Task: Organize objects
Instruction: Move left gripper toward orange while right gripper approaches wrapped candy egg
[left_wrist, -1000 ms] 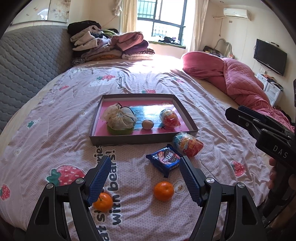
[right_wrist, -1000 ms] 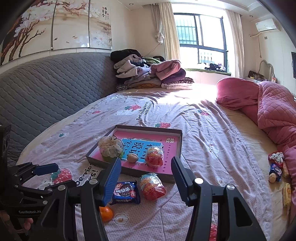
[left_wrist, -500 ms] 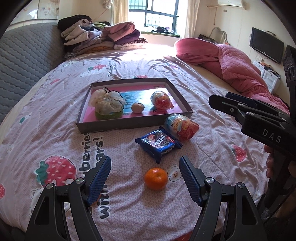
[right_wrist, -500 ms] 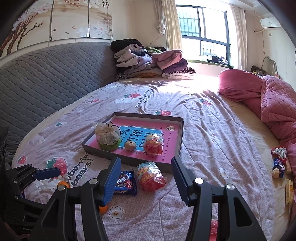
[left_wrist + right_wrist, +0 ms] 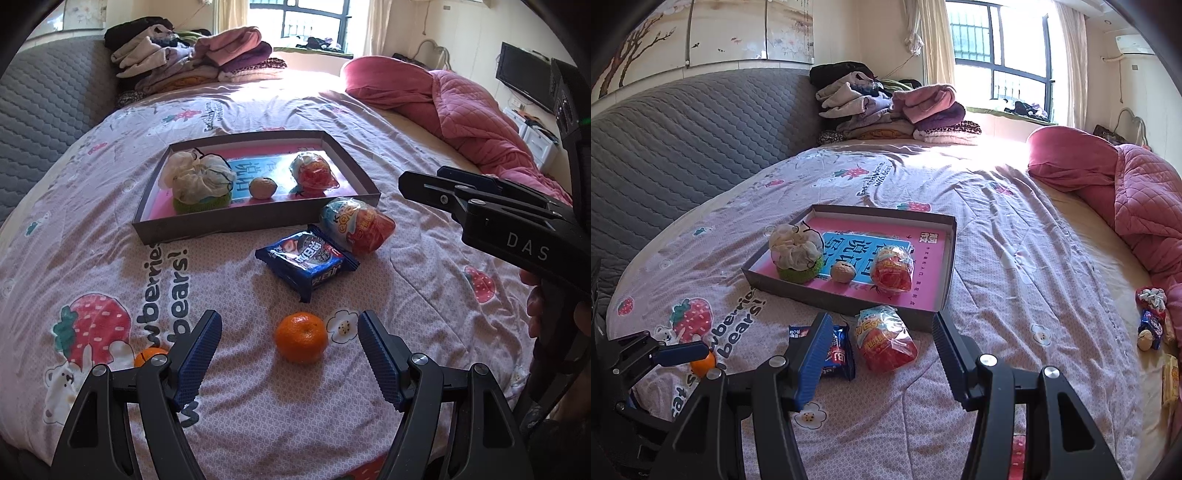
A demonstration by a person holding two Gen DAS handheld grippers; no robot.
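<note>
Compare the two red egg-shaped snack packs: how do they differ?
The pack in the tray sits inside the tray, beside the walnut; the pack on the bed lies outside against the tray's front wall, touching the blue cookie packet. It looks more elongated. Both are red with blue-white tops.

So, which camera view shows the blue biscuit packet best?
The left wrist view: the blue biscuit packet lies fully visible on the bedsheet. In the right wrist view, the right gripper finger covers half of it.
</note>
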